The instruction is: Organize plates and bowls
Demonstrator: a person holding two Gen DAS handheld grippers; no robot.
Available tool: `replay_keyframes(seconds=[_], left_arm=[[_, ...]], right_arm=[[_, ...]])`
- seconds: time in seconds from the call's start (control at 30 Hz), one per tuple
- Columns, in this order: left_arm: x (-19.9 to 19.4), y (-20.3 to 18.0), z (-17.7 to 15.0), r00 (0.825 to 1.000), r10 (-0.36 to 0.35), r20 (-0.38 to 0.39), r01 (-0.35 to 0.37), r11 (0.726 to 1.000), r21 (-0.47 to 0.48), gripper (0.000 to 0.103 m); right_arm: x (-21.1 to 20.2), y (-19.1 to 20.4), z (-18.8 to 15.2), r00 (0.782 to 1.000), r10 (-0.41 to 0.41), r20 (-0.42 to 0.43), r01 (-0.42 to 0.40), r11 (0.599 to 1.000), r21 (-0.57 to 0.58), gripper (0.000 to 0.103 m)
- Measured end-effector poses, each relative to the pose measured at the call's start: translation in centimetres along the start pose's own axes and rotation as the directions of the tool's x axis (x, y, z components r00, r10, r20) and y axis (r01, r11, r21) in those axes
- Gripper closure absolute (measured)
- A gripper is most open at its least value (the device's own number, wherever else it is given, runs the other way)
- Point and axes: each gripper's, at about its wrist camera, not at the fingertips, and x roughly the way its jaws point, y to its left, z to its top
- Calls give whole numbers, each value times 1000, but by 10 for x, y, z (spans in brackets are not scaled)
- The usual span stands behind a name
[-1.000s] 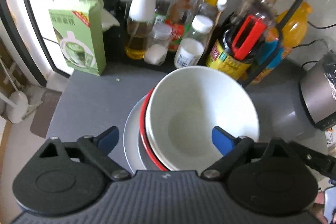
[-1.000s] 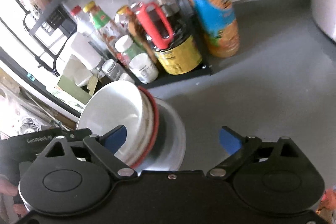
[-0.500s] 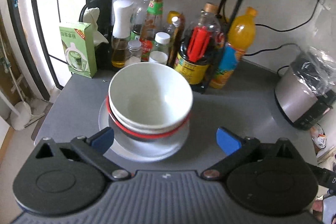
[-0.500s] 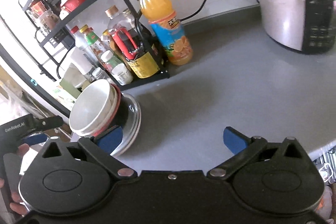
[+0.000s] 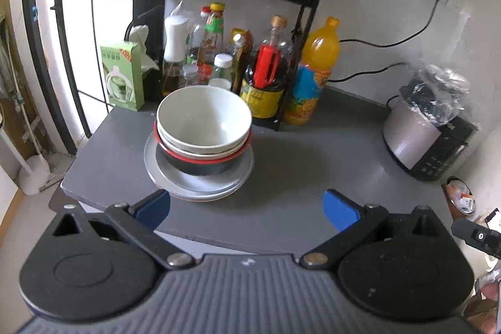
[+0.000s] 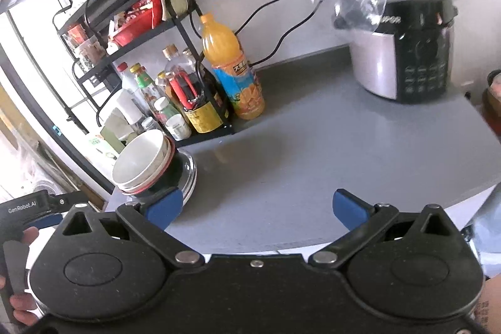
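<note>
— Where have the dishes ended up?

— All in one pile on the grey counter (image 5: 297, 165), near its left end, just in front of the black rack (image 5: 307, 30) of sauce bottles. At the bottom is a grey plate (image 5: 200, 187), with what looks like a second plate edge under it. On that sits a black bowl with a red rim (image 5: 200, 165), and nested in it are white bowls, the top one (image 5: 203, 118) the widest.

— Which way do they face?

— Mouths up, every one. The pile stands upright, its axis straight up from the counter, though the white bowls sit a touch off-centre, shifted toward the window side. They're round, so there's no long side to speak of.

— And the two tools?

— Both held off the counter's near edge, pointing down at it. The left gripper (image 5: 247, 205) has its blue pads spread wide, nothing between them, with the pile just beyond the left pad. The right gripper (image 6: 256, 205) is spread wide too, bare counter between its pads; the stack sits off to its left.

— Anything else close by?

— An orange drink bottle (image 5: 316, 68) beside the rack, a green box (image 5: 122, 74) at the window, and a cooker (image 5: 429, 133) well apart on the right.
</note>
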Motion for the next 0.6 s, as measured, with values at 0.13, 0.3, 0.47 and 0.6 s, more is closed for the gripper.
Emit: replay_keyframes(seconds=[0.13, 0.3, 0.47, 0.6], left_arm=[[-20, -8, -6, 999, -26, 40, 25, 999, 28, 0], [-40, -13, -10, 997, -21, 72, 17, 998, 55, 0], [-58, -14, -14, 995, -7, 102, -3, 996, 92, 0], [-67, -14, -19, 993, 2, 121, -17, 992, 124, 0]], right_arm=[[-19, 6, -2, 999, -26, 35, 26, 1000, -10, 0], [-36, 17, -3, 996, -61, 60, 63, 998, -23, 0], [-45, 27, -8, 994, -80, 76, 84, 995, -52, 0], [-53, 37, -13, 992, -93, 83, 100, 992, -76, 0]])
